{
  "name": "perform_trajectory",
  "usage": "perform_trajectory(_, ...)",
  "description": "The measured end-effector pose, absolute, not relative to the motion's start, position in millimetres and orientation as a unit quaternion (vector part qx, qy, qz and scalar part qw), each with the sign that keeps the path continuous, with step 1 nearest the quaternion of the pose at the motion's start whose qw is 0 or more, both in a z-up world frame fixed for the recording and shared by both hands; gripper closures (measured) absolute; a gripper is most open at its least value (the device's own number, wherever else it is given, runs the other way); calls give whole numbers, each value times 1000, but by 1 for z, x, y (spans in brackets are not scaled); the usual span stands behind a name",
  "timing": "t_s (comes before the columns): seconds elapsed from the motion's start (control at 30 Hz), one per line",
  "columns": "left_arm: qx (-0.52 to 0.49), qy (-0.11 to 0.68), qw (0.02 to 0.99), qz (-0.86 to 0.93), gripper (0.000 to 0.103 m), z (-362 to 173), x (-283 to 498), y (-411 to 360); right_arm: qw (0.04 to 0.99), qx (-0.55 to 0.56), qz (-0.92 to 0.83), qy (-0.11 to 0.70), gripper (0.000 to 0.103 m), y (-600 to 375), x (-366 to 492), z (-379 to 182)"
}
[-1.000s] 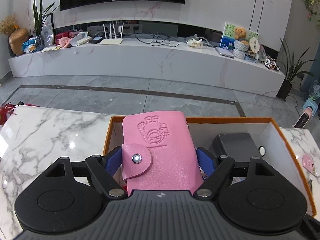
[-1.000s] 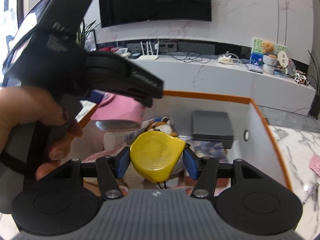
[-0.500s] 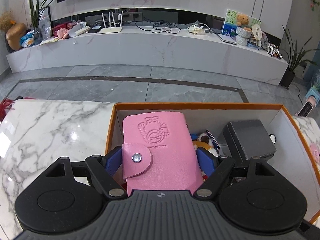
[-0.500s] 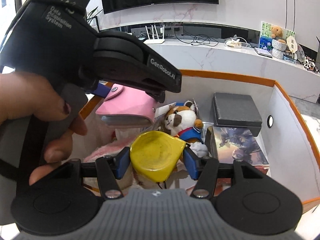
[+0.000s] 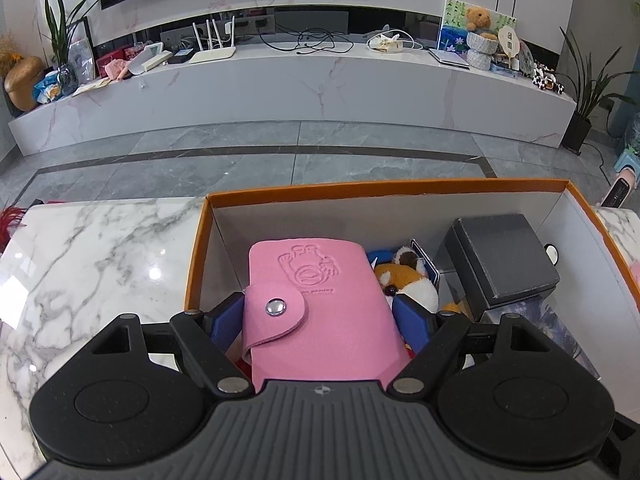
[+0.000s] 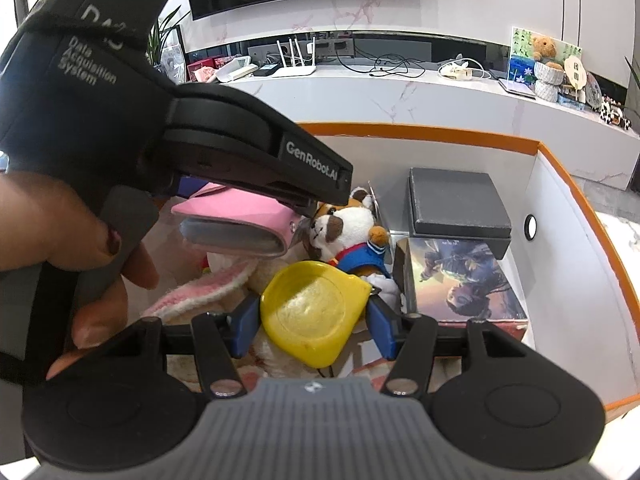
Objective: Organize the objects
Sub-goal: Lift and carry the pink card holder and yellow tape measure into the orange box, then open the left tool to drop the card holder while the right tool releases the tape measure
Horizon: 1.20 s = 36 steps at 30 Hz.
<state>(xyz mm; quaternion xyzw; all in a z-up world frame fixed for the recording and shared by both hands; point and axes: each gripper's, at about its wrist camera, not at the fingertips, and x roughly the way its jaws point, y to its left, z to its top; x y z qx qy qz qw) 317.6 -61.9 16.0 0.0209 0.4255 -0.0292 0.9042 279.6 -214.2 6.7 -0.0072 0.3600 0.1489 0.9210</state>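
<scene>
- The orange-rimmed box (image 5: pixel 200 240) with white inner walls sits on a marble table (image 5: pixel 100 264); both grippers hang over its open top.
- The dark grey case (image 6: pixel 460 204) lies ahead and to the right of the right gripper's jaws, against the far wall.
- An illustrated flat box (image 6: pixel 464 284) lies just right of those jaws, touching the case.
- The left gripper (image 5: pixel 320 316) pinches a pink snap card holder (image 5: pixel 316 304) between its blue pads, above the box's left part.
- The plush dog (image 6: pixel 344 236) lies just ahead of the right jaws, under the card holder's tip.
- The right gripper (image 6: pixel 314 316) clamps a yellow tape measure (image 6: pixel 312 312) over pink plush fabric (image 6: pixel 208 292).
- Bare white floor shows only near the right wall.
</scene>
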Motion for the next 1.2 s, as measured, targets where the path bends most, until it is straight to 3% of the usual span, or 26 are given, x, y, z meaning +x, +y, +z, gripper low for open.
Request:
perform_trajectory(0.27, 41, 426, 903, -28, 9, 14, 318, -67, 918, -11, 151, 366, 42, -214, 279, 7)
perform_trajectory(0.4, 54, 434, 899, -24, 9, 17, 317, -69, 922, -19, 137, 362, 25, -215, 276, 10)
perform_trajectory(0.63, 46, 441, 896, -26, 9, 28, 310, -66, 928, -36, 134, 347, 13, -218, 263, 22)
perform_trajectory(1.2, 38, 365, 930, -11, 9, 96, 253, -64, 943, -45, 114, 309, 6, -242, 221, 65)
